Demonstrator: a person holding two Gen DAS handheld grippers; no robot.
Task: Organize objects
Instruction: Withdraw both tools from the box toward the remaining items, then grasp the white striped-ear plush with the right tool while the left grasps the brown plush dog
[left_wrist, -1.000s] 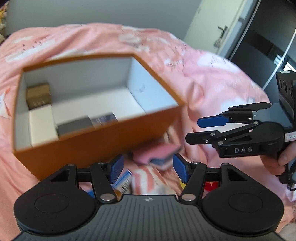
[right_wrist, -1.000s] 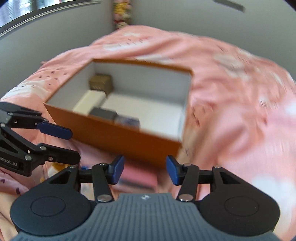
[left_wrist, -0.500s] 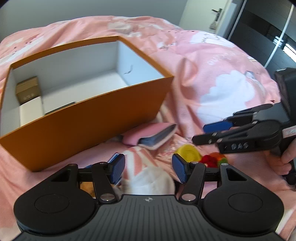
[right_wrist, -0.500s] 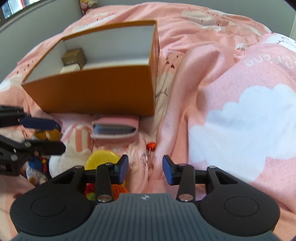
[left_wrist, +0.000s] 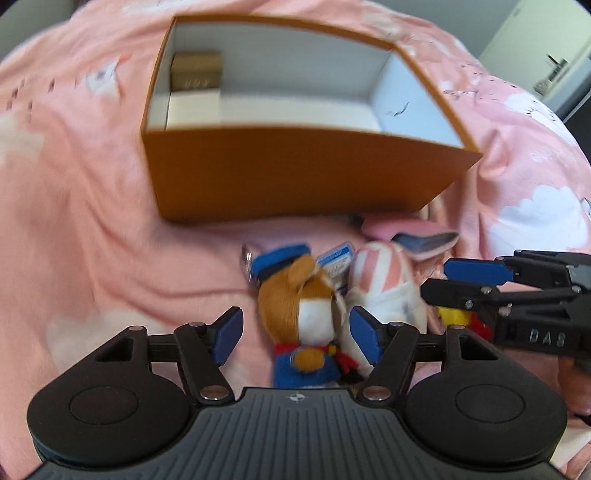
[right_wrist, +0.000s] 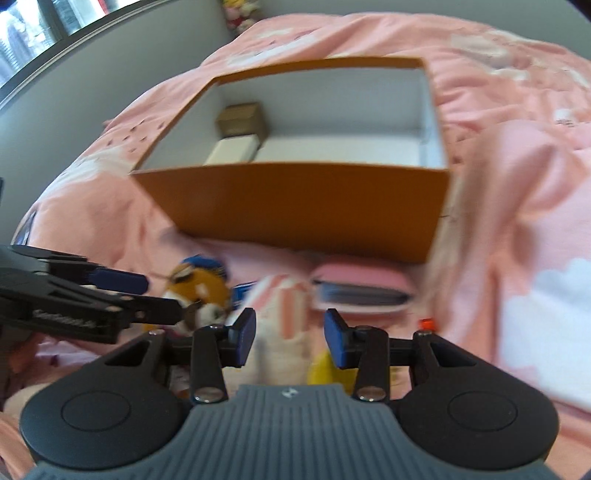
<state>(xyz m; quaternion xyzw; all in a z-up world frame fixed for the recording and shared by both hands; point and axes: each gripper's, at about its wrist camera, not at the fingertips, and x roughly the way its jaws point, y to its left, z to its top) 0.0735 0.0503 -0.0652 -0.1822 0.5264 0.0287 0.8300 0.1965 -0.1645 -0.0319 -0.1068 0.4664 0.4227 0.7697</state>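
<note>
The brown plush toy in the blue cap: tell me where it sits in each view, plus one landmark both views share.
Left wrist view: the brown plush toy lies low in the middle, between the open pads of the left tool.
Right wrist view: it lies left of centre, beside the left tool's tip.
Shared landmark: the orange box, just behind the toy in both views.

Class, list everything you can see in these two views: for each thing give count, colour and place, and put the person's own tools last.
Box: one, orange outside, white inside, on the bedspread.
Small boxes: two, brown and white, in the box's left end.
Fox plush: one, orange with blue cap, before the box.
Striped plush: one, pink-white, beside the fox.
Pouch: one, pink, against the box.
Bedspread: one, pink.
Left tool: opening, around the fox.
Right tool: open, over the striped plush.
</note>
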